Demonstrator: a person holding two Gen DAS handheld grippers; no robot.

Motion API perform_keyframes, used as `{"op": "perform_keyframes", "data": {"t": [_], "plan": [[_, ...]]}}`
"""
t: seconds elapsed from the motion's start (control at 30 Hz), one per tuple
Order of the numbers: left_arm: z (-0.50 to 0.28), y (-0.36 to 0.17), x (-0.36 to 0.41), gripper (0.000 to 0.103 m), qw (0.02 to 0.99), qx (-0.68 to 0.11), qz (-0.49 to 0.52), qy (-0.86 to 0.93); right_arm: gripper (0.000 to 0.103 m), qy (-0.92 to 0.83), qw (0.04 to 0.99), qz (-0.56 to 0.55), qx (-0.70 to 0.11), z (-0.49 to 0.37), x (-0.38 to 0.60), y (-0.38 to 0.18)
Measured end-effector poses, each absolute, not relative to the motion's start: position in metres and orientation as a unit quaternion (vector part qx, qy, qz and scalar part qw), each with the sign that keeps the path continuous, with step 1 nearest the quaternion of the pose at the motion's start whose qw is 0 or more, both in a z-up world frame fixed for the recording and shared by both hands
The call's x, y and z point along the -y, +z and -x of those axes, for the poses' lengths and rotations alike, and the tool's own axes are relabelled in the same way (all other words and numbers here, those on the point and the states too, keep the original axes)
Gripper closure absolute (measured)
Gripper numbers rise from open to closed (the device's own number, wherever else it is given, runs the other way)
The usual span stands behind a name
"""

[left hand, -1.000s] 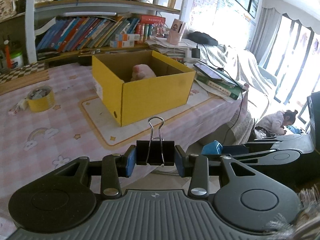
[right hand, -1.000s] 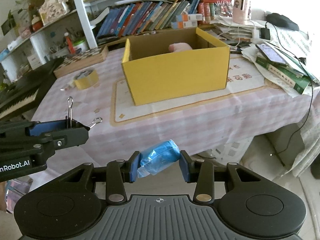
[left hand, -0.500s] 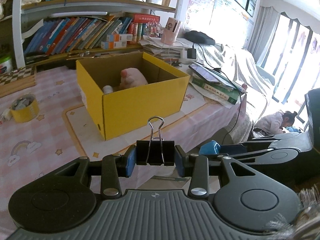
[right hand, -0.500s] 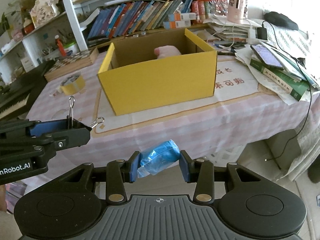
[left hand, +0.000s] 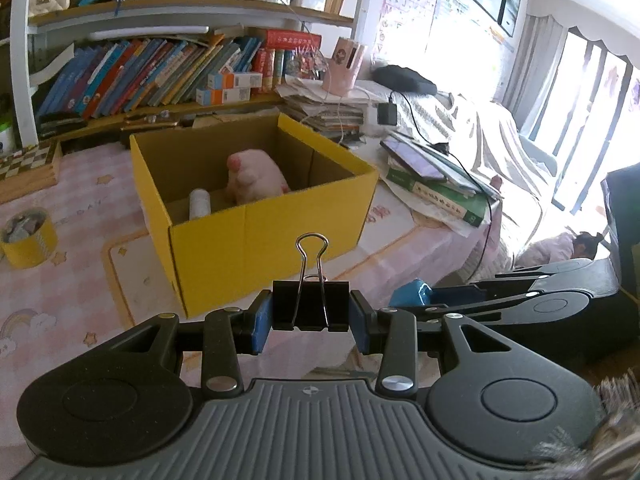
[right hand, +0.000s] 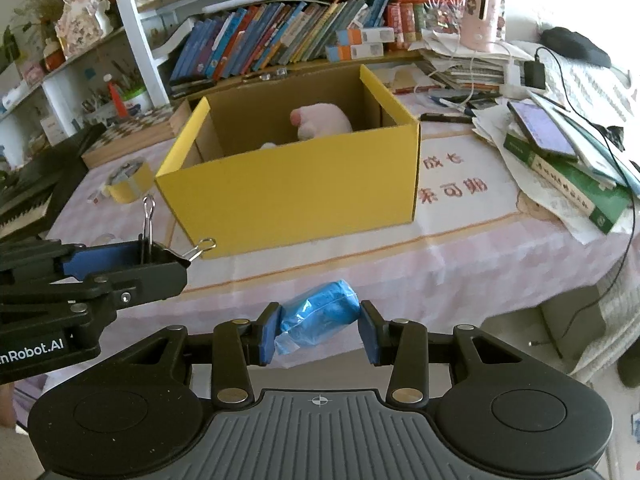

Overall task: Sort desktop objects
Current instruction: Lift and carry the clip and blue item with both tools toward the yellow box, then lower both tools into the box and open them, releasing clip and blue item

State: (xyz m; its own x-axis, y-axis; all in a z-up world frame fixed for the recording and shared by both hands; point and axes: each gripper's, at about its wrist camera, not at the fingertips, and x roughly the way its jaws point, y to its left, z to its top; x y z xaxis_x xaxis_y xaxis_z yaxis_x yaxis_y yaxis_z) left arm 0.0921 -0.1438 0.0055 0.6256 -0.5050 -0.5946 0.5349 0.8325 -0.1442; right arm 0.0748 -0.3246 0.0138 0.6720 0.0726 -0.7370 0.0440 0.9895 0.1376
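Observation:
My left gripper [left hand: 311,316] is shut on a black binder clip [left hand: 310,307] with wire handles, held in the air before the table's front edge. It also shows in the right wrist view [right hand: 132,258]. My right gripper [right hand: 318,326] is shut on a blue plastic packet [right hand: 320,316], to the right of the left one; the packet shows in the left wrist view [left hand: 412,295]. An open yellow cardboard box [left hand: 256,232] [right hand: 296,192] stands on the table ahead. It holds a pink plush toy [left hand: 256,176] [right hand: 322,120] and a white cylinder [left hand: 199,202].
A yellow tape roll [left hand: 27,236] [right hand: 128,184] sits on the table at left. Stacked books with a phone on top [right hand: 560,152] lie at right. A bookshelf [right hand: 280,44] stands behind the box. A chessboard [left hand: 24,164] lies at far left.
Both grippers have moved forward and higher toward the yellow box, so its inside shows more. Both keep hold of their objects.

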Motion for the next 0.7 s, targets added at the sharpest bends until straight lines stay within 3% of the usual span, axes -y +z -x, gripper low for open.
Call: {"op": "perform_keyframes", "data": {"t": [0.7], "plan": [[-0.153, 0.056, 0.184, 0.066, 0.947, -0.232, -0.054, -0.215, 0.062, 0.092, 0.944, -0.036, -0.314, -0.159, 0.366, 0.062]]}}
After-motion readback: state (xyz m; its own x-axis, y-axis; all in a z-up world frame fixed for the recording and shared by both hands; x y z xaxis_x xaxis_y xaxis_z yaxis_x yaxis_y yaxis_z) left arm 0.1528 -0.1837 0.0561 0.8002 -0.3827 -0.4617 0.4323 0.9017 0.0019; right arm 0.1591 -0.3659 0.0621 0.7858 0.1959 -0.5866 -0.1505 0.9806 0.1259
